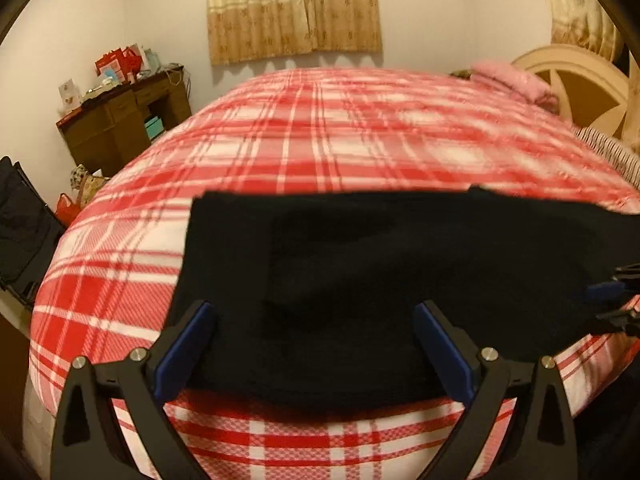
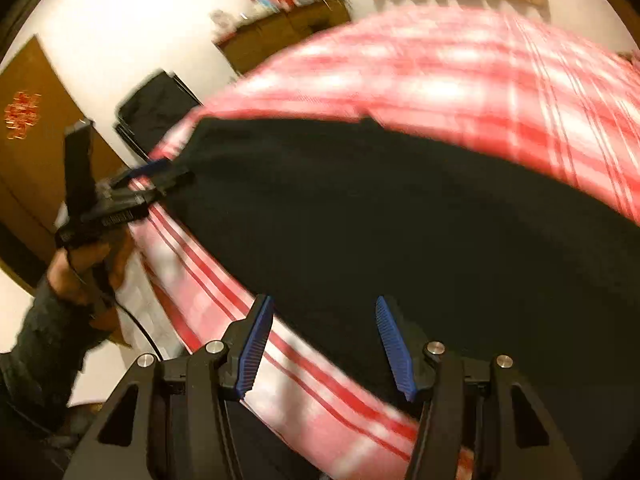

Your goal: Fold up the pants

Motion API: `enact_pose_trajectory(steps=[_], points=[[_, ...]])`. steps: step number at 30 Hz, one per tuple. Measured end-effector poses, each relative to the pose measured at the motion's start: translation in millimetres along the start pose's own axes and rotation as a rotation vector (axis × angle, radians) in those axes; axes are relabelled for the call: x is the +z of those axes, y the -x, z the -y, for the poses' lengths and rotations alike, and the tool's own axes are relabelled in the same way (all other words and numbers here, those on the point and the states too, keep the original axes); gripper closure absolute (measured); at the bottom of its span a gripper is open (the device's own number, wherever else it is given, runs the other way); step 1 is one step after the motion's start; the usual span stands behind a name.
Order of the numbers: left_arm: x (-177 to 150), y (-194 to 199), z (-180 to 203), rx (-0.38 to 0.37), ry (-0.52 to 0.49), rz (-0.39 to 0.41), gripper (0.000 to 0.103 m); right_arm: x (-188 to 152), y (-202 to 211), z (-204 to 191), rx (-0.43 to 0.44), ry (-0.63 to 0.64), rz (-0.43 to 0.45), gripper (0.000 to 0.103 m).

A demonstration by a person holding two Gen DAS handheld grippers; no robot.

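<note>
The black pants [image 1: 360, 272] lie flat on the red and white plaid bed cover [image 1: 320, 140], near its front edge. My left gripper [image 1: 312, 312] is open, its blue pads wide apart over the near edge of the pants. My right gripper [image 2: 324, 312] is open too, above the near edge of the pants [image 2: 400, 220]. The right view is blurred. The left gripper also shows in the right wrist view [image 2: 160, 176] at the pants' left end. The right gripper's tips show at the right edge of the left wrist view [image 1: 616, 300].
A brown desk [image 1: 120, 124] with boxes stands against the far wall at left. A dark chair or bag [image 1: 20, 228] is by the bed's left side. A pink pillow [image 1: 516, 80] and a cream headboard [image 1: 580, 88] are at the far right. Curtains [image 1: 292, 8] hang behind.
</note>
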State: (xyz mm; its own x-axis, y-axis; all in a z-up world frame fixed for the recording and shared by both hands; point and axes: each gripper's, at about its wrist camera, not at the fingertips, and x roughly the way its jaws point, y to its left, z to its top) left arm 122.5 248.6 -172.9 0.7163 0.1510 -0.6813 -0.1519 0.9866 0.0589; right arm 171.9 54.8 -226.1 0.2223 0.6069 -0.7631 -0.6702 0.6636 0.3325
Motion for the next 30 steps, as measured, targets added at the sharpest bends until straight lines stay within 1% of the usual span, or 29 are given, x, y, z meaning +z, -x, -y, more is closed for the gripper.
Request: enact_pose_trajectory(steps=[2,5,7,8,9,10,11,12,13,15,17,18,19,21,22,23,24,25,27,28,30], points=[[-0.1,2.8,4.9,0.019,-0.024,0.004,0.001,-4.2,11.1,-0.7,0.004,0.007,0.017,0.047],[3.3,12.2,9.6,-0.017,-0.010,0.023,0.001,-8.7,38.8,10.5,-0.012,-0.046,0.086,0.047],[5.8,15.5,16.3,-0.041,-0.007,0.029,0.001,-11.8,53.0,28.8,-0.033,-0.090,0.113,0.047],[6.5,16.9,21.5,-0.047,-0.018,0.035,0.001,-14.9,56.9,39.2,-0.048,-0.120,0.115,0.047],[6.2,17.2,27.8,-0.053,-0.035,0.038,0.001,-17.7,56.0,50.7,-0.083,-0.161,0.101,0.047],[5.5,15.6,32.1,-0.057,-0.047,0.034,0.001,-23.7,48.3,51.2,-0.113,-0.193,0.080,0.047],[3.6,12.9,36.8,-0.059,-0.059,0.021,0.001,-28.6,48.6,57.1,-0.096,-0.210,0.080,0.047],[1.3,11.0,40.2,-0.058,-0.064,0.010,0.001,-31.7,53.1,59.1,-0.077,-0.217,0.097,0.047],[0.1,10.8,41.6,-0.061,-0.064,0.005,0.001,-34.8,62.2,60.0,-0.082,-0.222,0.123,0.047],[-1.1,11.6,43.7,-0.074,-0.066,0.006,0.001,-39.5,84.0,62.2,-0.113,-0.218,0.185,0.047],[0.4,12.1,45.2,-0.069,-0.061,0.010,0.001,-44.3,110.4,74.3,-0.144,-0.250,0.249,0.047],[0.9,11.9,45.5,-0.077,-0.057,0.012,0.001,-46.5,120.0,83.2,-0.160,-0.274,0.262,0.047],[0.7,11.6,45.9,-0.076,-0.056,0.009,0.001,-48.3,127.2,89.4,-0.182,-0.293,0.265,0.047],[-0.8,6.4,44.4,-0.032,-0.058,-0.010,0.001,-59.1,137.5,108.0,-0.253,-0.353,0.268,0.047],[-2.3,2.1,40.8,-0.031,-0.050,-0.024,0.001,-63.1,140.3,117.5,-0.264,-0.383,0.264,0.047],[-4.5,-3.3,37.5,-0.035,-0.038,-0.042,0.001,-69.2,140.1,127.9,-0.267,-0.420,0.249,0.047],[-7.8,-7.4,33.7,-0.030,-0.030,-0.050,0.001,-74.7,135.0,137.8,-0.268,-0.454,0.215,0.047],[-9.9,-5.1,35.0,-0.024,-0.044,-0.031,0.001,-78.2,131.5,142.4,-0.252,-0.468,0.208,0.047],[-10.0,-3.6,40.4,-0.013,-0.068,-0.036,0.001,-82.0,134.9,142.3,-0.226,-0.471,0.239,0.047],[-9.2,-2.0,42.5,-0.010,-0.072,-0.036,0.001,-81.9,138.3,139.8,-0.226,-0.464,0.235,0.047],[-4.6,4.1,44.7,-0.048,-0.045,-0.027,0.001,-83.2,151.0,135.7,-0.236,-0.442,0.262,0.047]])
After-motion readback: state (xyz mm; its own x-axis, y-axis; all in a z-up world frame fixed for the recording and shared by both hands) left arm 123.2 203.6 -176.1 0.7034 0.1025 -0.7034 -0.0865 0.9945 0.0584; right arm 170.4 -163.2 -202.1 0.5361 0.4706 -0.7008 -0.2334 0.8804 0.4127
